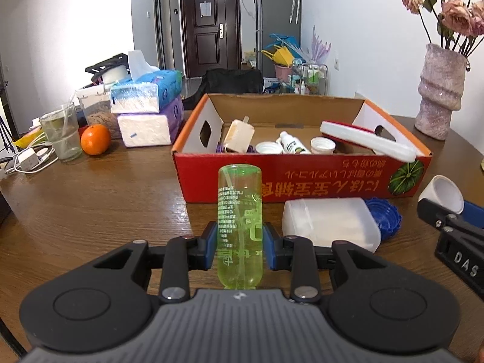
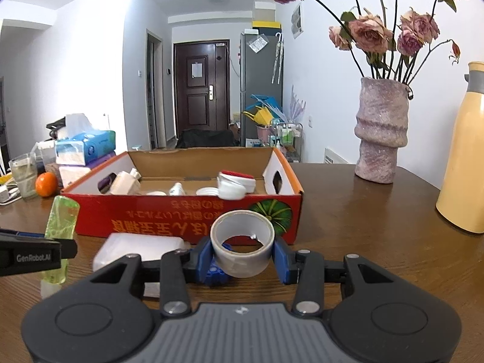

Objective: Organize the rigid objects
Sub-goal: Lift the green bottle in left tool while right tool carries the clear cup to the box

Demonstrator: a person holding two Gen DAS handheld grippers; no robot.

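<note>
My left gripper [image 1: 240, 243] is shut on a clear green plastic bottle [image 1: 240, 211], held upright above the table; the same green bottle [image 2: 60, 230] shows at the left of the right wrist view. My right gripper [image 2: 242, 255] is shut on a white roll of tape [image 2: 242, 242], its hole facing the camera; that roll of tape [image 1: 443, 193] also shows at the right edge of the left wrist view. Ahead stands the red cardboard box [image 1: 302, 181], holding small bottles, white caps and a red-and-white case [image 1: 367, 142]. A white plastic container [image 1: 331, 224] and a blue lid [image 1: 384, 216] lie before the box.
On the wooden table [image 1: 106, 199] at the left are a glass of water [image 1: 62, 136], an orange [image 1: 95, 139], stacked tissue packs [image 1: 148, 109] and a charger with cables [image 1: 27, 158]. A pink vase with dried roses [image 2: 381, 130] and a yellow jug [image 2: 464, 151] stand right.
</note>
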